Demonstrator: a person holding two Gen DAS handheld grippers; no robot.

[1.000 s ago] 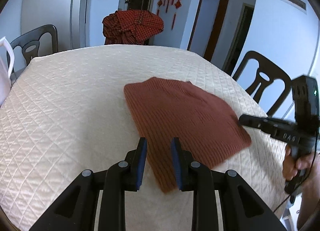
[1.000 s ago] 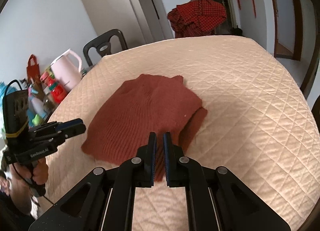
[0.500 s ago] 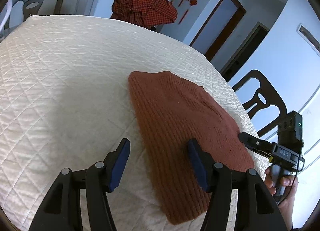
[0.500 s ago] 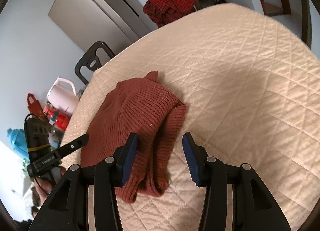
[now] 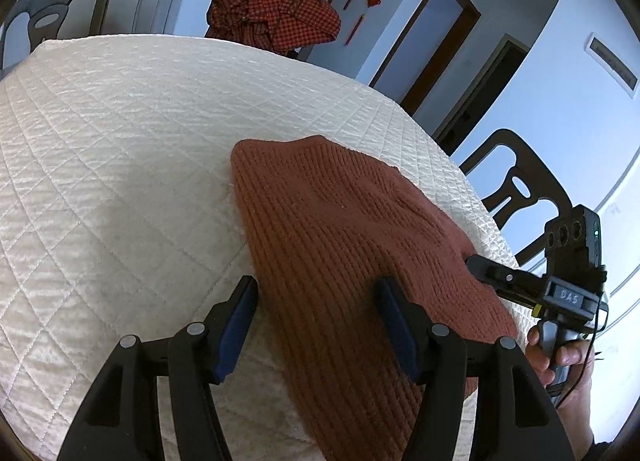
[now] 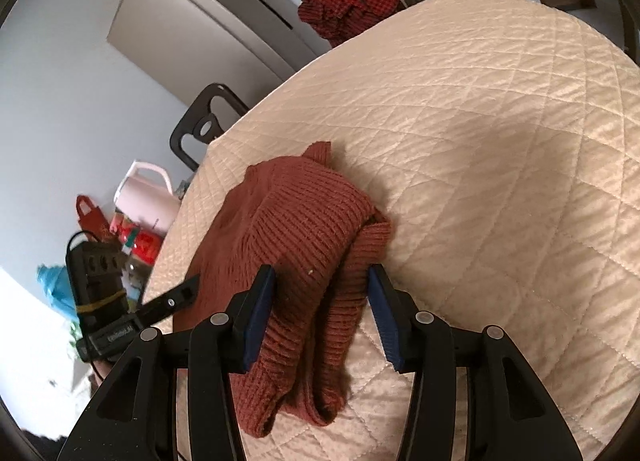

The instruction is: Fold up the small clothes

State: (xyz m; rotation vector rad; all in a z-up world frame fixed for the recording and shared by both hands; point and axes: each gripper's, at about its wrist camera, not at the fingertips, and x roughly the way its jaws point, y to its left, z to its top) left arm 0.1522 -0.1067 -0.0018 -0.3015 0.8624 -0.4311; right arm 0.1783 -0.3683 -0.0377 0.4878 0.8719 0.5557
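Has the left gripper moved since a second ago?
Yes. The left gripper has opened and dropped nearer the rust sweater, whose left edge now lies between its fingers.

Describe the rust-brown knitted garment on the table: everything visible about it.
The knitted garment is rust-brown, ribbed and looks soft and thick. It lies folded over itself on the cream quilted table cover, with layers showing at the near right edge, where a narrower ribbed part trails toward the camera. It looks flat and smooth in the left wrist view. Both grippers' jaws stand open over its near edge; neither grips it.
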